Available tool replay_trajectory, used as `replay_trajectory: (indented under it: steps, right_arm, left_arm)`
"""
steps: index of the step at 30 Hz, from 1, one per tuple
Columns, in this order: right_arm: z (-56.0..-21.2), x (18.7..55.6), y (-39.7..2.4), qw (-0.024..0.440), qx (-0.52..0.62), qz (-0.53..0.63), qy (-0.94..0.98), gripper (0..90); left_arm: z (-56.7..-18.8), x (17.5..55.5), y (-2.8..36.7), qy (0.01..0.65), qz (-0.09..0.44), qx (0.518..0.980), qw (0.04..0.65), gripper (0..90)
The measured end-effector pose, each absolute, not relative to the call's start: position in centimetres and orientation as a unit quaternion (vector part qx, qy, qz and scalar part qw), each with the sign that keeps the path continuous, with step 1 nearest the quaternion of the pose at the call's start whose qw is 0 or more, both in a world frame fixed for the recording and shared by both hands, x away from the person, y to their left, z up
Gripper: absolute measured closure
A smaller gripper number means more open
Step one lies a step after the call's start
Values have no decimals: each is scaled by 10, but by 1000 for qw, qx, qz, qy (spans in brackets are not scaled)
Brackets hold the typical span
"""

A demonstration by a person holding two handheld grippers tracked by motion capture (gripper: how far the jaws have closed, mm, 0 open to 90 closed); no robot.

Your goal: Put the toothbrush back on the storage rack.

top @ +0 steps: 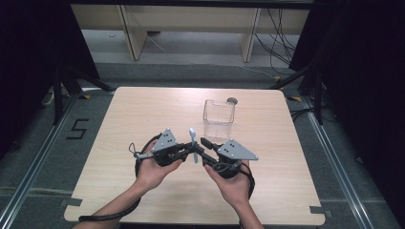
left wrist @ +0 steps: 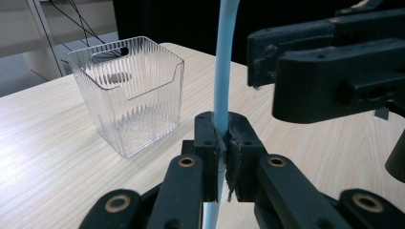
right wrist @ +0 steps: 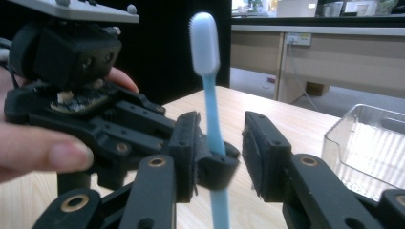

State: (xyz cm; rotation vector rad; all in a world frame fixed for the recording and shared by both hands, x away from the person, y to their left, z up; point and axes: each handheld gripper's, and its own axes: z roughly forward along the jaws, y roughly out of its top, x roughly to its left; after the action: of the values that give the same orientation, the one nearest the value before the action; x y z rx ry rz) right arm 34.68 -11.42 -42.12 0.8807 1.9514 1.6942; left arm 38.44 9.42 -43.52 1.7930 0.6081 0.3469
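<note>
Nearest the lens, right gripper view: two black jaws of right gripper [right wrist: 217,152], parted, standing either side of toothbrush [right wrist: 210,86] handle; near pad close against it or touching, far pad clearly off; no grip by this tool.

Left gripper [left wrist: 224,143]: jaws fully closed on same handle, pads pinching it from both sides; sole holder.

Toothbrush: pale blue, slim plastic stem, smooth; rounded oblong head, white bristles, topmost. Long axis upright, slight lean; held above table [top: 143,109] between both hands, mid-front of the board in high view [top: 193,143].

Key relation: brush directly between right gripper's jaws, stem crossing them at right angles, just above left gripper's pinch; right-hand tool already in place for a takeover, judged to need only closing.

Container [top: 218,118]: clear ribbed plastic box, open top, cut-out slot in back wall, upright on table; beyond and slightly right of brush, nearer right hand; empty as far as visible.

Table: light wood-grain laminate, matt, rounded corners.

Gripper bodies: black moulded links, brass-coloured pivot pins, worn rubber-like pads; grey three-cornered plates on top.
</note>
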Motion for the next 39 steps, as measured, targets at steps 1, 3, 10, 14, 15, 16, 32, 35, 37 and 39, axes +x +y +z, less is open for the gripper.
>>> replay_trajectory:
  steps: [1,3,10,14,15,16,32,35,37,39]
  right_arm:
    - [-421,347,-113,205,314,609,699,670]
    - [-420,349,-112,217,310,603,703,674]
    - [-423,352,-108,209,317,603,701,696]
    - [-423,353,-107,206,320,604,700,711]
    - [-423,353,-107,206,320,604,700,711]
    - [-423,354,-106,211,322,604,698,718]
    - [-421,356,-107,236,312,597,701,842]
    - [-420,356,-109,237,316,592,702,842]
    - [-419,358,-113,239,320,592,701,843]
    - [-418,360,-116,239,322,593,698,842]
  left_arm:
    - [-435,384,94,261,147,764,571,836]
    - [-435,384,93,259,149,765,570,836]
    - [-435,382,90,253,157,769,565,836]
    - [-435,381,88,251,160,770,565,836]
    - [-435,381,88,251,160,770,565,836]
    - [-435,380,87,248,162,771,564,836]
    - [-435,378,83,239,171,774,561,831]
    - [-436,377,84,234,181,777,555,770]
    - [-437,377,86,232,188,777,554,707]
    - [-438,376,90,229,199,781,546,642]
